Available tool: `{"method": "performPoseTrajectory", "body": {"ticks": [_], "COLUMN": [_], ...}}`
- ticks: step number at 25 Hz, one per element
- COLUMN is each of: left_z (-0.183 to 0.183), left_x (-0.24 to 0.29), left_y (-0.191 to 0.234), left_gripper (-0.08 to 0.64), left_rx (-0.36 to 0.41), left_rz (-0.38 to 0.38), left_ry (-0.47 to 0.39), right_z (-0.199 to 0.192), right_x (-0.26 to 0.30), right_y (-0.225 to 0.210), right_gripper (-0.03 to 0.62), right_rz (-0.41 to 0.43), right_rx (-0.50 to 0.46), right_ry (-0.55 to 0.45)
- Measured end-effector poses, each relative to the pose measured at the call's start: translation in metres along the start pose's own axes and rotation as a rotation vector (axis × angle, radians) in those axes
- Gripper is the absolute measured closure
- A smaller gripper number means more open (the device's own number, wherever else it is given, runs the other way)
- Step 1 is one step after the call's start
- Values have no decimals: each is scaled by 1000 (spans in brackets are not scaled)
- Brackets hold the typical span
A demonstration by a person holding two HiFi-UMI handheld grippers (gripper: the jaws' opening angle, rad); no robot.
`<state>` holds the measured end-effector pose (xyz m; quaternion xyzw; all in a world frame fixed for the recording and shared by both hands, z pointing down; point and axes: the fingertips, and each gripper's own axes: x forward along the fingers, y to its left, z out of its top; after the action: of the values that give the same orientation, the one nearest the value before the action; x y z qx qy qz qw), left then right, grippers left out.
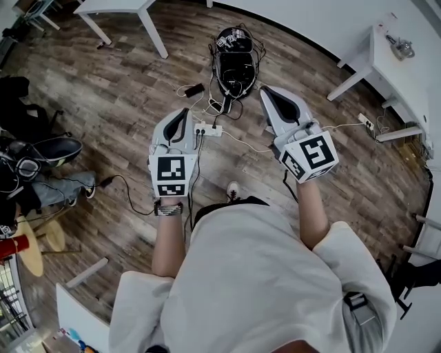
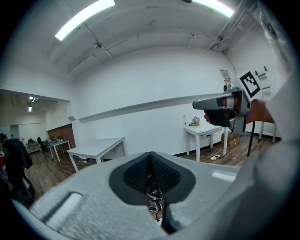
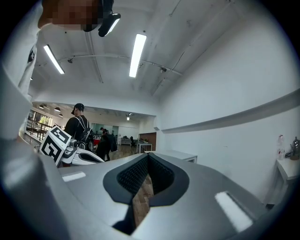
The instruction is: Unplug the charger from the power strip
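A white power strip (image 1: 208, 129) lies on the wooden floor between my two grippers, with white cables running off it and plugs in it too small to tell apart. Just left of it, my left gripper (image 1: 183, 110) hangs above the floor, shut and empty. My right gripper (image 1: 264, 89) hangs to its right, jaws together, holding nothing. In the left gripper view the left gripper (image 2: 150, 154) shows its pads closed, with tangled cables (image 2: 154, 194) below them and the right gripper (image 2: 220, 105) off to the right. In the right gripper view the right gripper (image 3: 147, 155) shows only floor beneath.
A black bag (image 1: 234, 65) wrapped in cables sits beyond the strip, and a small black adapter (image 1: 194, 89) lies near it. White tables (image 1: 120, 10) (image 1: 386, 48) stand at the back. A second strip (image 1: 366, 122) lies at right. A seated person's legs (image 1: 62, 186) are at left.
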<state>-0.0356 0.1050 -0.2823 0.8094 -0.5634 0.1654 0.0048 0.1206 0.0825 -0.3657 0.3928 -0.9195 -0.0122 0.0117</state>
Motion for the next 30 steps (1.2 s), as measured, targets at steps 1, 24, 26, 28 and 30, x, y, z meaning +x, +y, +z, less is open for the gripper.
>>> {"method": "performPoseTrajectory", "body": {"ticks": [1, 24, 26, 28, 30], "left_z": [0, -109, -131, -157, -185], "left_x": [6, 127, 143, 158, 173], "left_y": [0, 51, 58, 65, 72], "left_gripper": [557, 557, 557, 555, 557], "left_rx": [0, -48, -58, -71, -71], "left_rz": [4, -51, -59, -64, -66], "left_ry": [4, 176, 185, 200, 222], "right_z": [-2, -139, -162, -190, -222], "right_x": [3, 96, 109, 119, 128], "right_y": [-6, -71, -74, -76, -78], "right_gripper": [592, 591, 591, 591, 591], "right_rz": [3, -16, -14, -10, -6], "right_rx": [1, 43, 49, 69, 92], "right_ry": [1, 142, 153, 173, 199]}}
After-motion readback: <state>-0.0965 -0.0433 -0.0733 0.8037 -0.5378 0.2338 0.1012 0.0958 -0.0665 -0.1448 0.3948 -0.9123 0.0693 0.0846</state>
